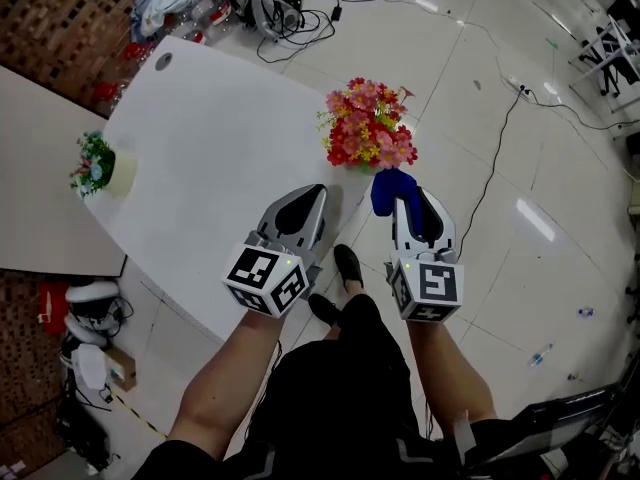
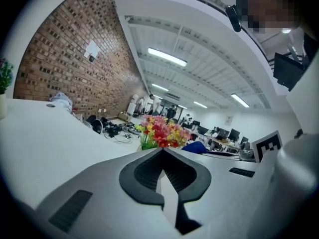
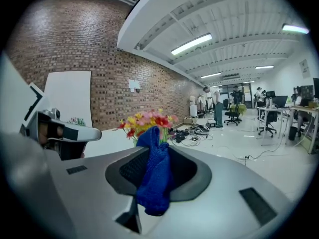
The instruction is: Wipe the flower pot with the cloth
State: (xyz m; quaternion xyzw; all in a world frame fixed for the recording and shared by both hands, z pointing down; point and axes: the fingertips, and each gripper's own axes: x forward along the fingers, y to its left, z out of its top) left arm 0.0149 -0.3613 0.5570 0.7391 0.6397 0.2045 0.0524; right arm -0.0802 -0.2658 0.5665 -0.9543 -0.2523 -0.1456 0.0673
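Now the right gripper (image 1: 404, 204), pointing forward, pinches the cloth (image 1: 386, 189).

A white table (image 1: 200, 148) on glossy tiled floor (image 1: 580, 168), brick wall (image 3: 99, 59), ceiling strip lights (image 3: 192, 44).

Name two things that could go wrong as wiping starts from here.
1. The potted flowers stand near the white table's edge, and the left gripper is shut, away from them; a push could tip them off.
2. The right gripper pinches only part of the blue cloth; it might slip out.
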